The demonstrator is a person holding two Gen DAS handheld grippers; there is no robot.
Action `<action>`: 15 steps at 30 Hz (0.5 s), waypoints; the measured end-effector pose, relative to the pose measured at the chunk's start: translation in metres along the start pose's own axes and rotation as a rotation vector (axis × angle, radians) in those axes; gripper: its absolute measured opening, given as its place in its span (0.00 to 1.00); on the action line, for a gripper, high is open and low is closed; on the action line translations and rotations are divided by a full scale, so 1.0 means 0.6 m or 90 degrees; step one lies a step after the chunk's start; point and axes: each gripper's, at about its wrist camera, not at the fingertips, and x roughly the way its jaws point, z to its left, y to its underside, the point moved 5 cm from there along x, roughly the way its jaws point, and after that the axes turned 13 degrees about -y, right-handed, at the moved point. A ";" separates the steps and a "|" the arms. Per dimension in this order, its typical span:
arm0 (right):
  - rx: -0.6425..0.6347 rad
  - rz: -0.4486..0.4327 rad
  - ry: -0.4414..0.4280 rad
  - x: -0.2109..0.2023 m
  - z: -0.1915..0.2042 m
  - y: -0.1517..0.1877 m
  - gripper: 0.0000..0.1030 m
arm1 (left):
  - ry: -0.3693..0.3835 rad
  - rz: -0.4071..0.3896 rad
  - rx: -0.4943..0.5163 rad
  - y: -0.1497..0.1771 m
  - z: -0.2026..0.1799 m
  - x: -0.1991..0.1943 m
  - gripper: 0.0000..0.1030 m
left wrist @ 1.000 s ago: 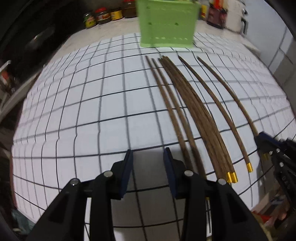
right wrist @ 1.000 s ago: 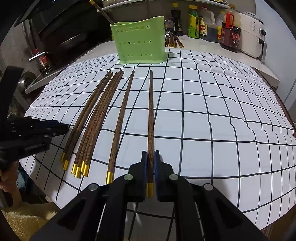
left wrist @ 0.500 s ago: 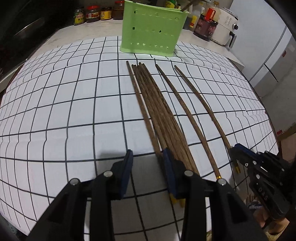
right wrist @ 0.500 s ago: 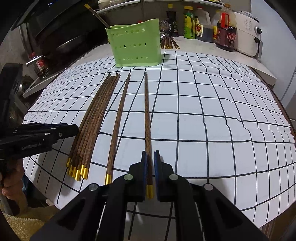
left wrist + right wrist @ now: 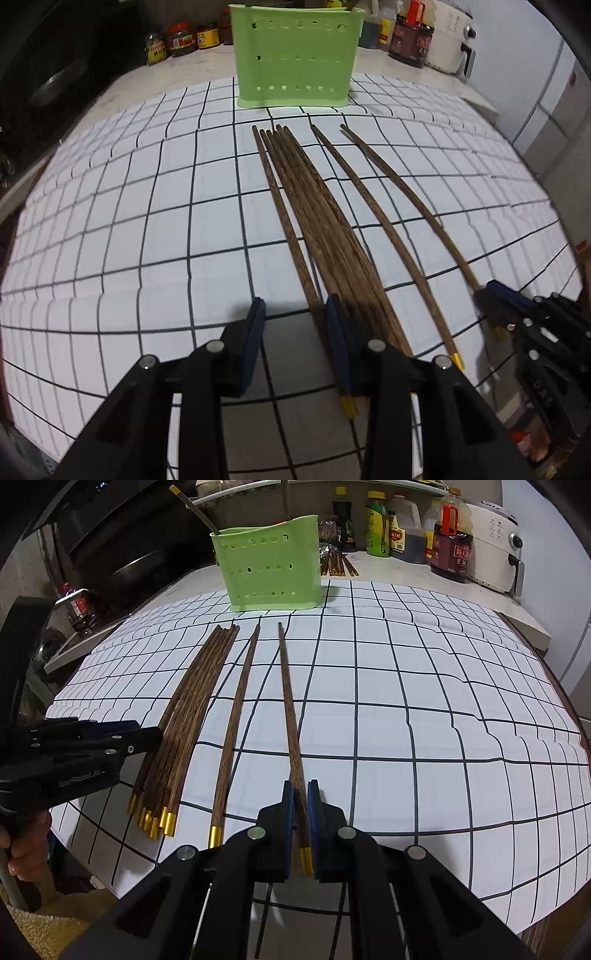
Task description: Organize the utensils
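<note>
Several brown chopsticks with gold ends lie on a white grid mat (image 5: 147, 221), pointing at a green perforated holder (image 5: 295, 62) (image 5: 269, 572) at the back. Most are packed into a bundle (image 5: 317, 214) (image 5: 188, 709). To its right a lone chopstick (image 5: 380, 229) (image 5: 236, 709) lies apart. My right gripper (image 5: 301, 801) (image 5: 495, 295) is shut on the rightmost chopstick (image 5: 290, 701) (image 5: 417, 206) near its gold end, which still rests on the mat. My left gripper (image 5: 295, 321) (image 5: 140, 734) is open, its right finger against the bundle's left side; the leftmost stick runs just inside that finger.
One chopstick (image 5: 192, 506) leans out of the holder, and more chopsticks (image 5: 336, 563) lie behind it. Sauce bottles (image 5: 450, 542) and a white appliance (image 5: 495, 557) stand at the back right, jars (image 5: 181, 37) at the back left. The mat's near edge overhangs the counter.
My left gripper slid right up against the chopsticks, and the loose left-hand sticks are now packed into one bundle. The right gripper stayed shut on its chopstick.
</note>
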 end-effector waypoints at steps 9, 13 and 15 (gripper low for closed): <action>-0.017 -0.004 -0.011 0.011 0.004 -0.005 0.11 | -0.051 -0.005 0.000 0.018 0.055 0.001 0.11; -0.023 -0.012 -0.012 0.020 0.006 -0.017 0.07 | -0.068 -0.010 -0.018 0.028 0.095 0.004 0.07; -0.024 -0.013 -0.010 0.022 0.007 -0.020 0.07 | -0.084 -0.010 -0.032 0.032 0.114 0.006 0.07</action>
